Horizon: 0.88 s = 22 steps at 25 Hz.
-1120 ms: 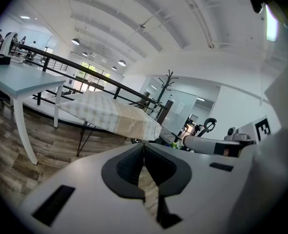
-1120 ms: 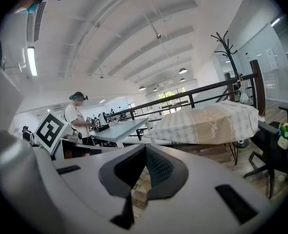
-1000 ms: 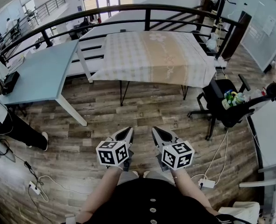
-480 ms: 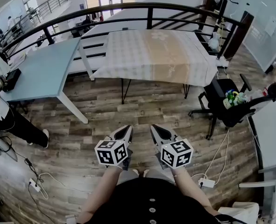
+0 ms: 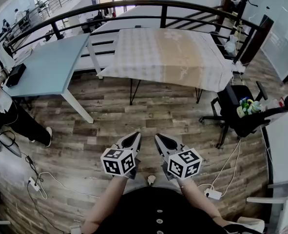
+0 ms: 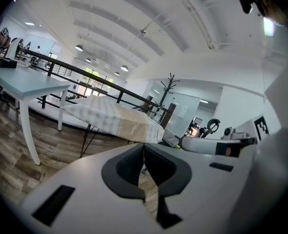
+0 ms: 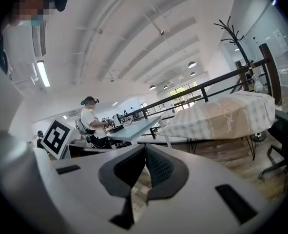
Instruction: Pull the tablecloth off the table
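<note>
A beige and white checked tablecloth (image 5: pixel 168 55) covers a table that stands ahead against a black railing; it also shows in the left gripper view as the tablecloth (image 6: pixel 112 119) and in the right gripper view as the tablecloth (image 7: pixel 221 117). My left gripper (image 5: pixel 135 136) and right gripper (image 5: pixel 158 137) are held side by side close to my body, well short of the table. Both are shut with nothing between the pads. Wooden floor lies between them and the cloth.
A light blue table (image 5: pixel 44 69) stands at the left, with a person (image 5: pixel 0 108) beside it. A black office chair (image 5: pixel 239 111) holding bottles is at the right of the covered table. Cables and a power strip (image 5: pixel 34 184) lie on the floor.
The view has shifted a little toward the table, which now sits slightly lower and larger in frame. Both grippers stay together and shut.
</note>
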Each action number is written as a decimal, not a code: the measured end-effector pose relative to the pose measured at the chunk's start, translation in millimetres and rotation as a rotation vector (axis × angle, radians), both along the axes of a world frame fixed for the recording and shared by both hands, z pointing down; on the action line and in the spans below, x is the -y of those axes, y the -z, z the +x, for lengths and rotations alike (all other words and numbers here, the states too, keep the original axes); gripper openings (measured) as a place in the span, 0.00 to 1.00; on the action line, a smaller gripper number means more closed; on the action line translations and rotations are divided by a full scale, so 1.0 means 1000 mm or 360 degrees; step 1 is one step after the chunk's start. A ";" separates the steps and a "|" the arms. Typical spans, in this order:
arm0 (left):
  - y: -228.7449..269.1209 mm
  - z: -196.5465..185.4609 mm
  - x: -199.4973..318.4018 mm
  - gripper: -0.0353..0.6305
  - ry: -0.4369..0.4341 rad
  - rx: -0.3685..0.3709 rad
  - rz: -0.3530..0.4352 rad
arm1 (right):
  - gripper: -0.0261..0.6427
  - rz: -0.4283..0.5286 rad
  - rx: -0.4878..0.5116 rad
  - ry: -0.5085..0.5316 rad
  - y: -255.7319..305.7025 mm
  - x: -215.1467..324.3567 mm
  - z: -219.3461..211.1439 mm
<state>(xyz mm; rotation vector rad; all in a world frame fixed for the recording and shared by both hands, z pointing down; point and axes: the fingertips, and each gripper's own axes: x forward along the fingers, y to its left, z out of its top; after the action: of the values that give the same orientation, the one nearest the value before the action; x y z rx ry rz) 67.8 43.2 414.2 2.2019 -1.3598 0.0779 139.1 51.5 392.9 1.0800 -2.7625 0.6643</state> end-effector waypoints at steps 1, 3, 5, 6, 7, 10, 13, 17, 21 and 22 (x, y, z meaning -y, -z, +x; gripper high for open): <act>-0.002 0.001 -0.001 0.08 0.0010 0.0010 -0.0006 | 0.08 -0.0010 0.0009 0.0007 -0.001 0.000 0.001; -0.008 0.004 -0.004 0.08 0.0025 0.0018 -0.0028 | 0.08 -0.0026 0.0008 0.0017 -0.004 0.000 0.004; -0.013 0.007 -0.004 0.08 0.0033 0.0012 -0.0051 | 0.08 -0.0049 0.0003 0.0026 -0.010 0.001 0.006; -0.015 0.006 -0.003 0.08 0.0039 0.0013 -0.0055 | 0.08 -0.0065 0.0006 0.0027 -0.013 0.003 0.007; -0.015 0.005 0.000 0.08 0.0048 0.0017 -0.0052 | 0.08 -0.0079 0.0008 0.0024 -0.016 0.006 0.008; -0.014 -0.003 0.016 0.08 0.0082 0.0053 -0.0021 | 0.08 -0.0091 -0.0006 -0.0002 -0.021 0.023 0.010; -0.013 -0.014 0.038 0.08 0.0124 0.0094 -0.0013 | 0.08 -0.0084 -0.0015 -0.0019 -0.021 0.045 0.004; -0.014 -0.037 0.071 0.08 0.0143 0.0098 -0.0009 | 0.08 -0.0071 -0.0047 -0.0018 -0.023 0.077 -0.018; -0.009 -0.064 0.118 0.08 0.0133 0.0081 0.0022 | 0.08 -0.0057 -0.0083 -0.0011 -0.022 0.123 -0.044; -0.006 -0.071 0.131 0.08 0.0130 0.0077 0.0026 | 0.08 -0.0050 -0.0099 -0.0012 -0.020 0.135 -0.050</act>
<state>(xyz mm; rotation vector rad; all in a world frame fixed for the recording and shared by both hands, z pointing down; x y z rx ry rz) -3.1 -87.6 420.6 2.1680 -1.4801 0.0906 88.7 -83.6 413.1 1.0863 -2.6879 0.6609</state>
